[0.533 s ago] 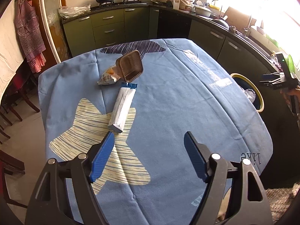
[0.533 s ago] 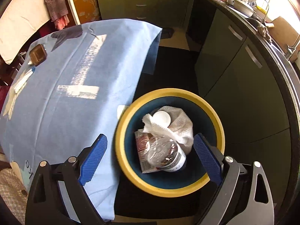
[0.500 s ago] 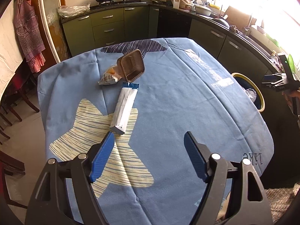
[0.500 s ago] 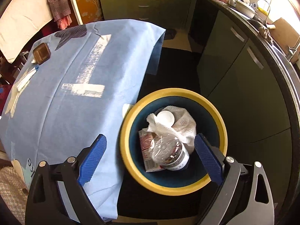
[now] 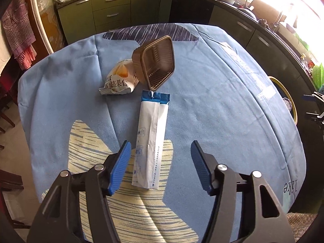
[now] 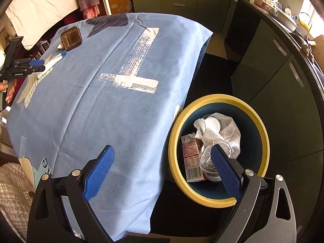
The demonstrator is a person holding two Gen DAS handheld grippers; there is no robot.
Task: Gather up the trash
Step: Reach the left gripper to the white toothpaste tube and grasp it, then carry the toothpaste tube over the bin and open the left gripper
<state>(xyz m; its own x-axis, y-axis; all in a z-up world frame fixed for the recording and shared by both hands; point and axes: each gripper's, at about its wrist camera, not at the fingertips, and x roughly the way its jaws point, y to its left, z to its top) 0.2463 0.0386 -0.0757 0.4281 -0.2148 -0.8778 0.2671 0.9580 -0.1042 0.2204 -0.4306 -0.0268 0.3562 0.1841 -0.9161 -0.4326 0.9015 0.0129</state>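
Observation:
A long white wrapper with a blue end (image 5: 150,141) lies on the blue tablecloth. A crumpled snack bag (image 5: 119,81) and a brown plastic tray (image 5: 157,64) lie just beyond it. My left gripper (image 5: 160,166) is open and empty, its fingers on either side of the wrapper's near end, just above it. My right gripper (image 6: 162,170) is open and empty, over the table's edge beside the yellow-rimmed bin (image 6: 176,129). The bin holds a carton (image 6: 191,158), a clear cup and white tissue. The tray (image 6: 70,38) and my left gripper (image 6: 30,65) show in the right wrist view.
The table (image 5: 222,101) stands in a kitchen with green cabinets (image 5: 109,14) behind and to the right. The bin's rim (image 5: 283,89) shows past the table's right edge. Chairs and hanging clothes (image 5: 18,36) are at left. A woven mat (image 6: 12,190) lies on the floor.
My left gripper has moved forward and lower, so the wrapper now lies between its fingers. My right gripper has swung left, from over the bin toward the table.

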